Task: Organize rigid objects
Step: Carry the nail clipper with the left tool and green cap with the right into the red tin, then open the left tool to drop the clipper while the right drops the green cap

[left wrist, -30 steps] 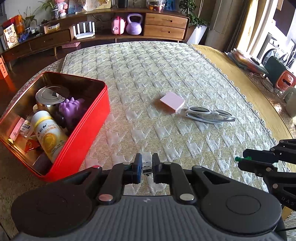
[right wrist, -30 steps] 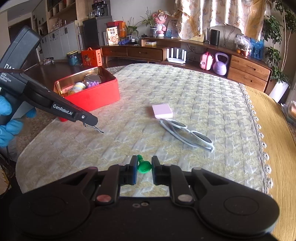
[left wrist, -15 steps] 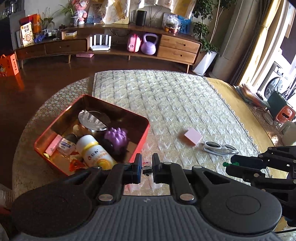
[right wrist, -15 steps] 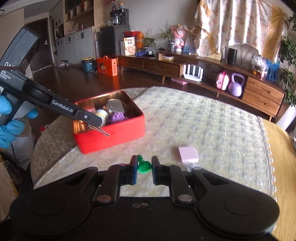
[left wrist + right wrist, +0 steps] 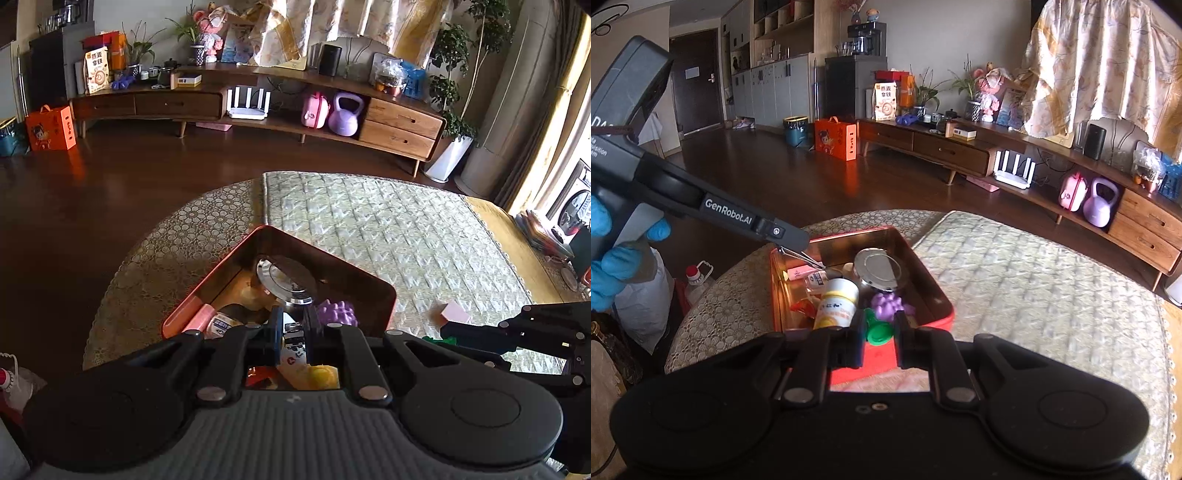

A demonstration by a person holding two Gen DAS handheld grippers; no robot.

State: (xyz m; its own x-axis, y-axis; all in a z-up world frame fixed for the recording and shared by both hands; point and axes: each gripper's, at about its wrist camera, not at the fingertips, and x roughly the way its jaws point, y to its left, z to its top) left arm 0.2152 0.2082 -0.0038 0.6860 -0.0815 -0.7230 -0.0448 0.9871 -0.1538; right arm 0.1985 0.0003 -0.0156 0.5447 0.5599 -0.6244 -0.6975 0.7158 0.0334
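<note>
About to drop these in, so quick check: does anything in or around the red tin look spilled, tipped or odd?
Nothing spilled. The white and yellow bottle lies on its side in the red tin, and the pink block sits out on the mat.

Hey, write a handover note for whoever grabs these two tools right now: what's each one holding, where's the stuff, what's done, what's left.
Left tool: shut on a small metal clip, above the far corner of the red tin.
Right tool: shut on a green piece, at the tin's near wall.
Done: bottle, silver-lidded can and purple toy lie in the tin.
Left: drop both held items in, then fetch the pink block from the quilted mat.
</note>
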